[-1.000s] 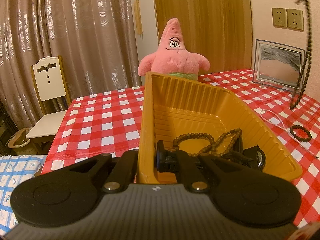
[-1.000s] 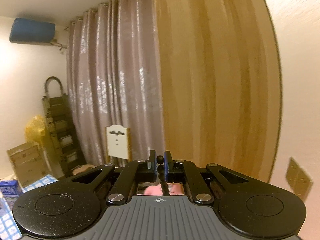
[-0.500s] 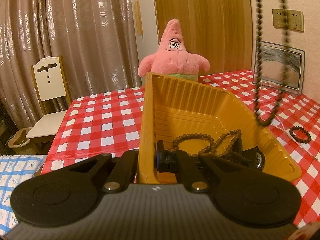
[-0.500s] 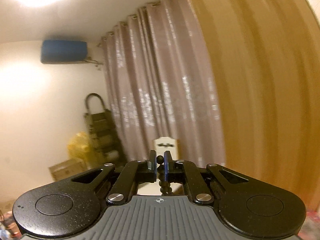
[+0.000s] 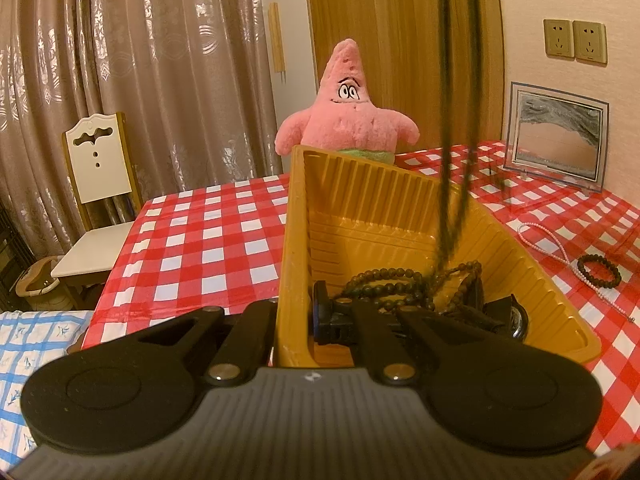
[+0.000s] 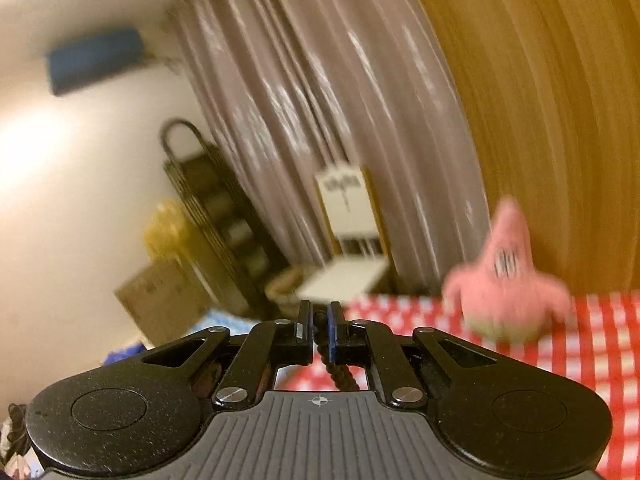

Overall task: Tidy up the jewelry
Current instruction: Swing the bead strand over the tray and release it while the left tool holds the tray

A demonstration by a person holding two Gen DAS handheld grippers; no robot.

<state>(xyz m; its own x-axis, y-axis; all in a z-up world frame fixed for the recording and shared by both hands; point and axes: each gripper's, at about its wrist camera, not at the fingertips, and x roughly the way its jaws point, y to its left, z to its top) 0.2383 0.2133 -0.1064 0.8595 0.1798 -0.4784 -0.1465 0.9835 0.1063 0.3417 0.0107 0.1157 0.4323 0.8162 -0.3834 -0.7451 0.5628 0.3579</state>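
My left gripper (image 5: 296,320) is shut on the left wall of a yellow plastic tray (image 5: 296,216), one finger inside, one outside. In the tray lie a dark bead necklace (image 5: 384,280) and a black watch (image 5: 516,320). A second dark bead strand (image 5: 454,184) hangs down from above, blurred, its lower loop inside the tray over the beads lying there. My right gripper (image 6: 319,330) is shut on that strand (image 6: 340,376), which drops below the fingers. A pale bead necklace (image 5: 560,252) and a dark bead bracelet (image 5: 599,276) lie on the checked cloth to the right of the tray.
A pink starfish plush (image 5: 348,120) sits behind the tray on the red-and-white checked table (image 5: 200,240). A framed sand picture (image 5: 558,136) leans on the wall at right. A white chair (image 5: 96,184) stands at the table's left, before curtains.
The hanging strand swung left from the right edge of the left wrist view and came down into the tray. The right wrist view tilted down and rolled; the plush and table came into it.
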